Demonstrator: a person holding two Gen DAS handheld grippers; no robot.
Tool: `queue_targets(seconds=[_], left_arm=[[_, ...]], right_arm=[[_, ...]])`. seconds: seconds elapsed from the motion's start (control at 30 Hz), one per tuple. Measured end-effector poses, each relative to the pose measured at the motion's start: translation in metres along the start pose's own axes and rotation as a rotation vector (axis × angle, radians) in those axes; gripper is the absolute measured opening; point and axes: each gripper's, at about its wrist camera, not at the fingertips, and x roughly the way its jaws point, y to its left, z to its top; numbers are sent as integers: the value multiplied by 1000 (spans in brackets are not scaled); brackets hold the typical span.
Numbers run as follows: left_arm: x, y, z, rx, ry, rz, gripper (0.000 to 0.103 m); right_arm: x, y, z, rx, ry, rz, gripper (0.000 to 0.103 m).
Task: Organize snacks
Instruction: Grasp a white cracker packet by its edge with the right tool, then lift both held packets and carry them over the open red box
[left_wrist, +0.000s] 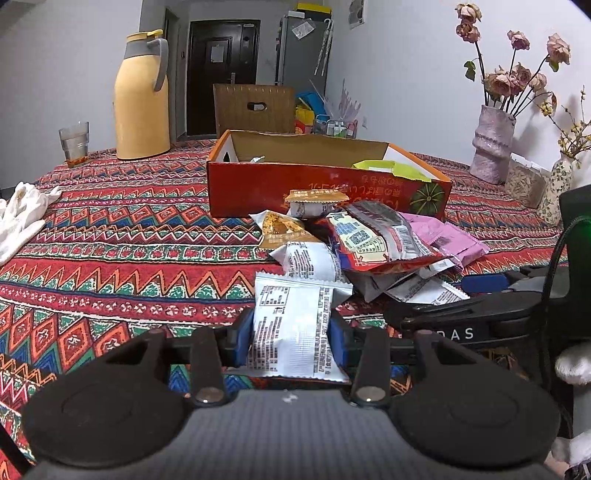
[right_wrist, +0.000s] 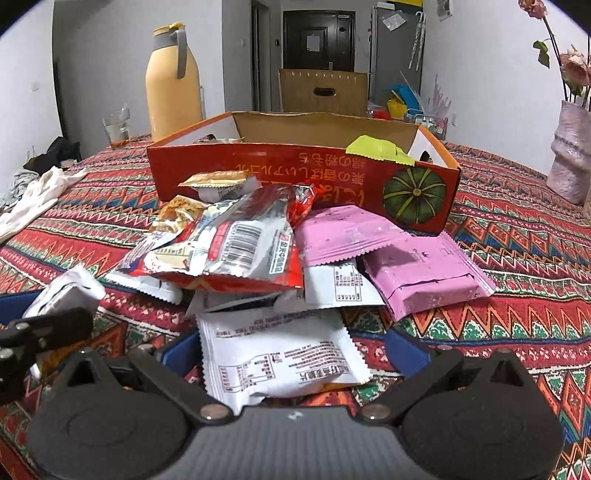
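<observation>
Wide view first: a pale-walled room with a dark door (left_wrist: 221, 74) at the far end and a grey fridge (left_wrist: 301, 48) beside it. Filling the foreground is the table, draped in a woven cloth (left_wrist: 122, 236) of red, green and blue zigzags and diamonds. Behind the table stands a wooden chair back (left_wrist: 255, 107) with a slot handle.

On the cloth, the big piece is the red cardboard box (right_wrist: 295, 173), open-topped, plain brown card inside, a green pumpkin printed on its front, a lime-yellow packet (right_wrist: 376, 149) resting on its front rim. To the left of it stands a tall yellow thermos jug (left_wrist: 142, 99) with a grey handle and, near it, a ribbed glass (left_wrist: 75, 144). To the right stands a knobbly pink vase (left_wrist: 495, 144) holding dried roses. A crumpled white cloth (left_wrist: 22, 218) lies at the left edge.

Right in front of the box sits the snack pile (right_wrist: 258, 240): glossy, crinkled, saw-edged foil packets, a red one with a barcode on top, and two flat matte pink packets (right_wrist: 399, 254) spilling to the right.

Now the tools. The left gripper (left_wrist: 291, 338) has its blue pads pinched on a white printed packet (left_wrist: 290, 325), at the near edge of the pile. The right gripper (right_wrist: 291, 350) stands spread wide, with another white packet (right_wrist: 277, 354) lying loose between the fingers, pads clear of it.
</observation>
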Motion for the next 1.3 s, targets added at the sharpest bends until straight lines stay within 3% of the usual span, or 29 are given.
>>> queue_targets(seconds=[0.07,0.13,0.27,0.3,0.33,0.83,1.3], left_arm=[[0,0,0,0,0,1,42],[0,0,0,-3,2,1,42],[0,0,-1,-5,2,3,42],[-1,-1,-2,-5,2,3,42],[-1,0,-2,-5,2,2,42],[-10,-5,-1,9,-19,3,42],[-21,-6,35,10,-94,6,42]], right_arm=[[-4,0,-2,-10,-14,17,98],[-11,0,-4,-10,-41,28,68],[-26,1,-16,-10,-73,31,38],[-28,0,-17,-5,-79,32,20],[-31,-2,-19,3,-82,38,15],[-64,-11,-31,18,-198,-9,13],[-81,-11,-1,5,-293,-14,12]])
